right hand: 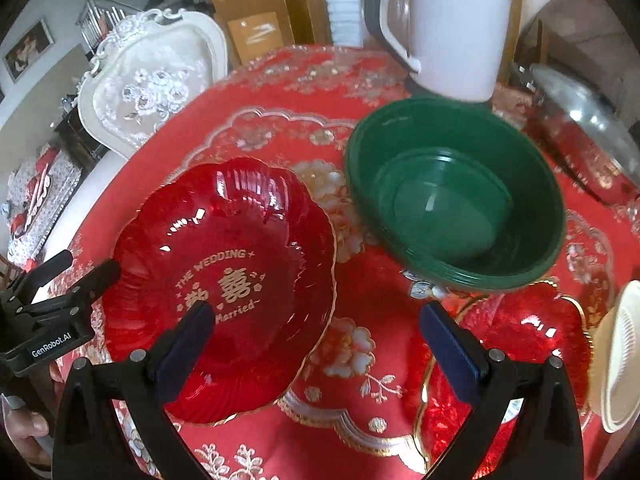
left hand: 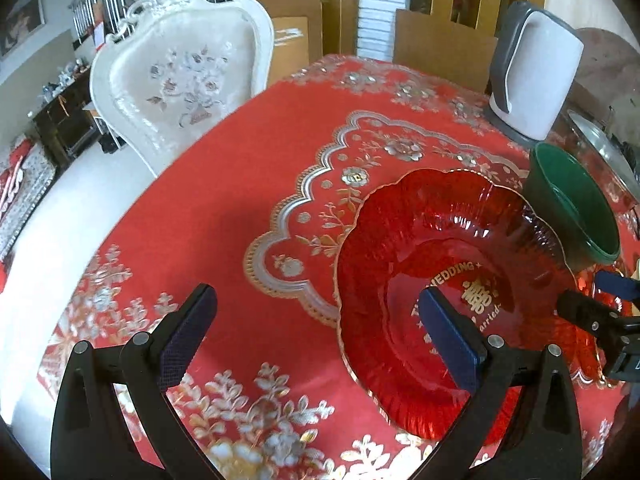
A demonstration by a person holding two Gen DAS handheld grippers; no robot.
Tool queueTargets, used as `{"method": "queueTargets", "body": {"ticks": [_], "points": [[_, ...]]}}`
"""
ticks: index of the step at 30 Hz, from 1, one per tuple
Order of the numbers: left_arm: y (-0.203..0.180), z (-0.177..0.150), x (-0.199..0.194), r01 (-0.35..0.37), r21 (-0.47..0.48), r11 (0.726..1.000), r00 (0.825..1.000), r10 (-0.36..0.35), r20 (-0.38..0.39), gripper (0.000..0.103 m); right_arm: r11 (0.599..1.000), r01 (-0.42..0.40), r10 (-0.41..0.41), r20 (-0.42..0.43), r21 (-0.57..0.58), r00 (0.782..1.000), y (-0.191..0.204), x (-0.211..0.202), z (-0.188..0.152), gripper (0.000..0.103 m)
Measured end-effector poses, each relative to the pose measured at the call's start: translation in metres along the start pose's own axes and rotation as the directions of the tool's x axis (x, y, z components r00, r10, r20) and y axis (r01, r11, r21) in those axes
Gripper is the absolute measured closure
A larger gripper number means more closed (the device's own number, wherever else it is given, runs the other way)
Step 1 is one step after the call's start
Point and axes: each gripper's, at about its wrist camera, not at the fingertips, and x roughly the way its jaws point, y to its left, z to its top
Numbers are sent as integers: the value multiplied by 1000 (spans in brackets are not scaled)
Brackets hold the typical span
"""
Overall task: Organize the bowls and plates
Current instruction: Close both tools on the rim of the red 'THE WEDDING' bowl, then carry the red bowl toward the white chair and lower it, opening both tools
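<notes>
Red glass plate [right hand: 224,280] with gold wedding lettering, scalloped rim, resting on a red embroidered tabletop [left hand: 248,184]. Just beside it, toward the right — a green bowl [right hand: 456,196], seemingly several nested. Second red plate [right hand: 524,344] nearer the camera, partly under the bowl's edge; cream ribbed dish [right hand: 616,360] at far right. White kettle [right hand: 460,24] behind the bowl.

Left tool [left hand: 316,336] spread wide and empty, one finger over the lettered plate. Right tool [right hand: 316,344] likewise released, hovering over cloth between the two plates, gripping nothing.

Likely risks — slick glass slipping from a thin-rim pinch; a chipped scallop if plates meet hard; the bowl tipping if the plate beneath gets dragged.
</notes>
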Motion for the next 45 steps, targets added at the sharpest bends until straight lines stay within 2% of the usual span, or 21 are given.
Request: {"method": "queueTargets", "body": {"ticks": [5, 6, 8, 9, 10, 11, 12, 13, 16, 23, 31, 38, 45], "points": [[-2, 5, 13, 50, 1, 999, 999, -50, -14, 1, 1000, -25, 25, -11, -8, 1000, 5, 12, 4, 2], [-2, 6, 15, 50, -1, 999, 999, -50, -19, 5, 999, -31, 30, -17, -17, 999, 8, 16, 5, 5], [-4, 7, 19, 44, 0, 999, 998, -44, -35, 14, 999, -40, 39, -29, -26, 999, 11, 22, 7, 24], [-6, 7, 21, 45, 6, 999, 998, -45, -44, 27, 999, -41, 40, -38, -28, 999, 13, 27, 8, 29], [-8, 7, 23, 44, 14, 999, 998, -43, -53, 37, 999, -45, 44, -41, -29, 998, 13, 29, 9, 37], [-11, 7, 27, 37, 23, 999, 997, -35, -68, 59, 998, -51, 50, -42, -31, 998, 13, 31, 9, 46], [-14, 6, 31, 33, 30, 999, 995, -31, -91, 80, 998, -52, 50, -36, -34, 998, 13, 32, 8, 51], [-15, 5, 34, 43, 32, 999, 994, -39, -107, 82, 998, -49, 48, -29, -42, 998, 14, 33, 8, 57], [-22, 3, 33, 17, 54, 998, 996, -12, -85, 82, 997, -12, 12, 3, -81, 1000, 19, 31, 6, 59], [-19, 0, 29, 28, 19, 999, 996, -26, -89, 82, 980, 124, -108, 105, -155, 989, 35, 20, -3, 58], [2, -3, -7, 18, -7, 1000, 999, -18, -40, 82, 974, 132, -101, 173, -183, 980, 57, -11, -12, 56], [42, -24, -41, -6, -44, 999, 1000, 5, -13, 82, 967, 84, -35, 201, -239, 979, 94, -32, -25, 56], [81, -60, -62, -75, -99, 992, 997, 77, 22, 82, 945, 30, 21, 154, -327, 988, 135, -23, -53, 55]]}}
